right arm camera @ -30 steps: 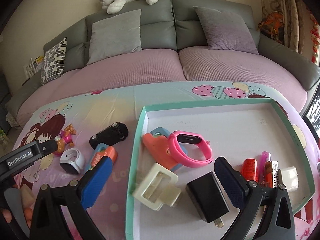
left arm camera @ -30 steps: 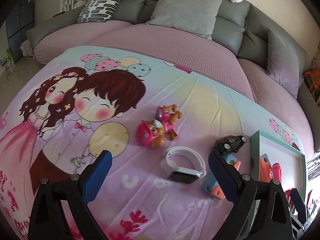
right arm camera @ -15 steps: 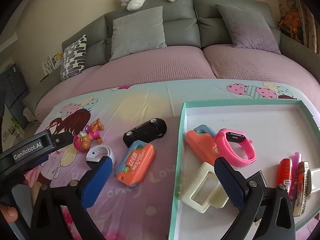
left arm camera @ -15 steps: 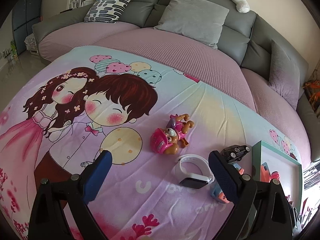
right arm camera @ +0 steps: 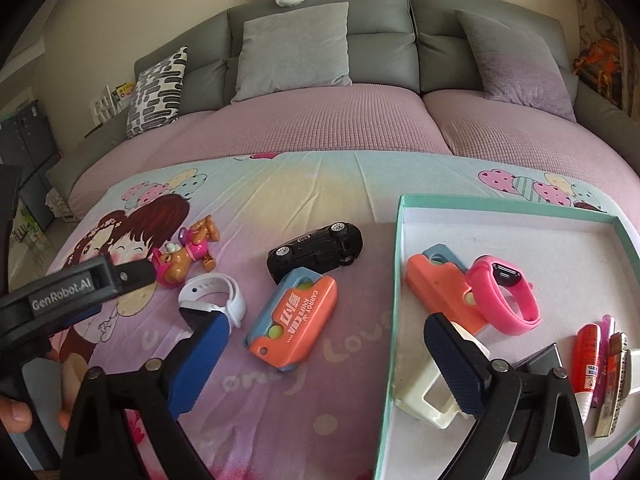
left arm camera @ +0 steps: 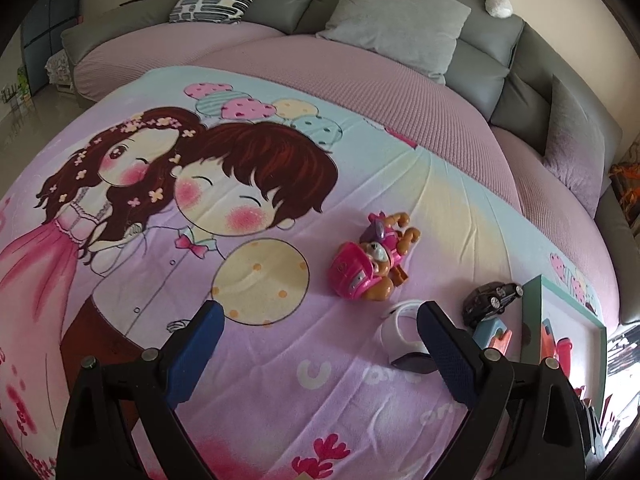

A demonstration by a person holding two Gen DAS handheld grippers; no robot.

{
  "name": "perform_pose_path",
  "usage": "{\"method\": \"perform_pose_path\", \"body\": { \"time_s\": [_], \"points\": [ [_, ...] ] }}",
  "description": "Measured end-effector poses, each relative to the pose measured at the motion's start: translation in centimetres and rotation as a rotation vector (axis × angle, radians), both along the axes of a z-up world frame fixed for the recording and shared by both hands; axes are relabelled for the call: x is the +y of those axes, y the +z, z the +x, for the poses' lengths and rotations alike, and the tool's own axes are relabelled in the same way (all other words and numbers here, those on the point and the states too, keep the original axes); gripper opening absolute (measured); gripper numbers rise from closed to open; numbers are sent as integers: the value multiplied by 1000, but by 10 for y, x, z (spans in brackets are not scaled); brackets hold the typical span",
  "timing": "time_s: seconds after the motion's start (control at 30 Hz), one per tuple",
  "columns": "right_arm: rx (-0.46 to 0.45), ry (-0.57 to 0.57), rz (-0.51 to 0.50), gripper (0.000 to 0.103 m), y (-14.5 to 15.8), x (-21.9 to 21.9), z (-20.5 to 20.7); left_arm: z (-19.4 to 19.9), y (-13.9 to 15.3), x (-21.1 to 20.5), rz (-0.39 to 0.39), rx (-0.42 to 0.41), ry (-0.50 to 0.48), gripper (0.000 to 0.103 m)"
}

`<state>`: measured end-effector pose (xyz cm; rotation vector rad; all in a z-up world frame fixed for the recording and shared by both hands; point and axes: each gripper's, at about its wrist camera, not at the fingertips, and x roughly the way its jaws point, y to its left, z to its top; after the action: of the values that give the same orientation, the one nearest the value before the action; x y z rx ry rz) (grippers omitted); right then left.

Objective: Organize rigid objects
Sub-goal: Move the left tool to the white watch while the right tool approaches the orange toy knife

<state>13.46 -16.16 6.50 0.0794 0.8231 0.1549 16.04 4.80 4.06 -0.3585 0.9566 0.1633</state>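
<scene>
On the cartoon blanket lie a pink puppy toy, a white watch, a black toy car and an orange and blue carrot-knife toy. My right gripper hovers over the carrot-knife toy. Its jaws are closing but stand wide, with the toy between the fingers and no pad touching it. My left gripper is open over bare blanket, left of the watch, holding nothing. Its right finger hides part of the watch.
A teal-rimmed box at the right holds an orange toy, a pink watch, a cream frame, a black charger and several small tubes. A grey sofa with cushions lies behind. A hand holds the left gripper's black body.
Both views have slid left. The right gripper moved from above the box to above the carrot-knife toy. The left gripper drifted left, leaving the box at its view's right edge.
</scene>
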Motion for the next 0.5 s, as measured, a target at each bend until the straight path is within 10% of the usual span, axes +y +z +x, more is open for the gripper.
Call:
{"method": "perform_pose_path", "body": {
  "time_s": [0.5],
  "points": [
    [-27,32,-72,81,4,27,14,5,-16,15,-6,47,30,97]
  ]
}}
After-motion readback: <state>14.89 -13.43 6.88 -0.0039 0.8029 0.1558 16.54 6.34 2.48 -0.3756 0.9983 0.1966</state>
